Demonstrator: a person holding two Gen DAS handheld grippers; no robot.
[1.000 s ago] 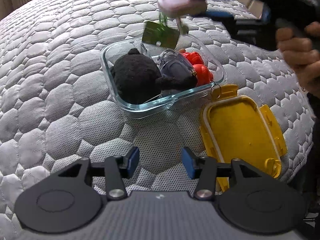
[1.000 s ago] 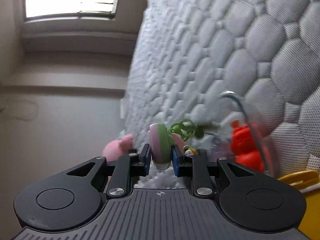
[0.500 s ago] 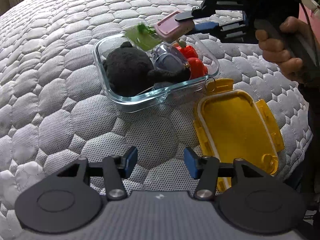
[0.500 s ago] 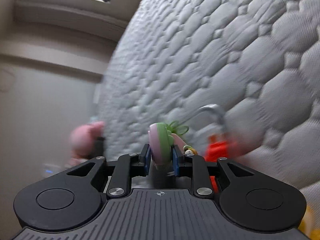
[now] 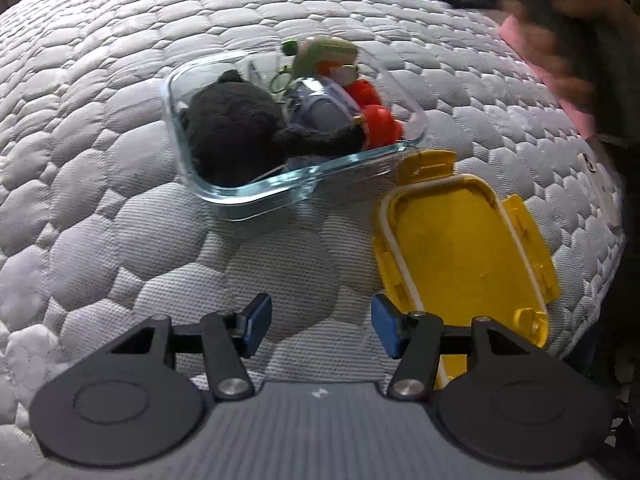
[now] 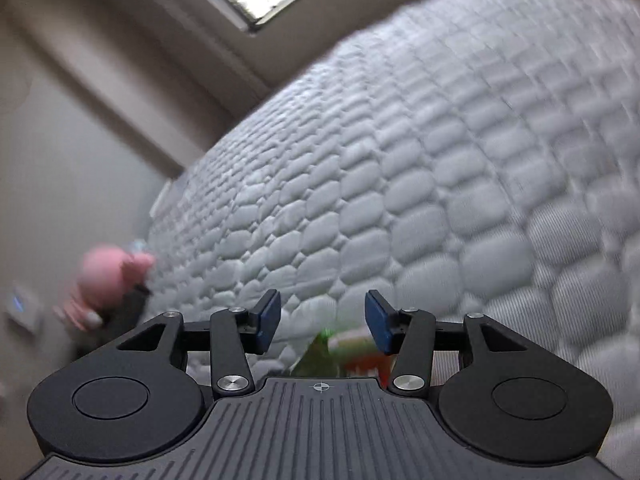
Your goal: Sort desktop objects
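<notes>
The mattress (image 5: pixel 120 128) is pale grey, quilted in a honeycomb of rounded cells. The box (image 5: pixel 248 196) on it is clear glass. Inside lie a black plush (image 5: pixel 232 128), a red toy (image 5: pixel 376 120), a grey-blue thing (image 5: pixel 320 108) and a green-and-pink charm (image 5: pixel 324 52). The lid (image 5: pixel 460 248) beside it is yellow with a white seal. Both tools, left (image 5: pixel 320 328) and right (image 6: pixel 322 320), are black with blue pads (image 5: pixel 256 320). A blurred pink shape (image 6: pixel 108 272) shows at the mattress's far edge.

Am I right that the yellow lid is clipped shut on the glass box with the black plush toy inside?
Not quite: the yellow lid lies open side up on the mattress beside the glass box, which stands uncovered. The black plush toy is indeed inside, as the left wrist view shows.
</notes>
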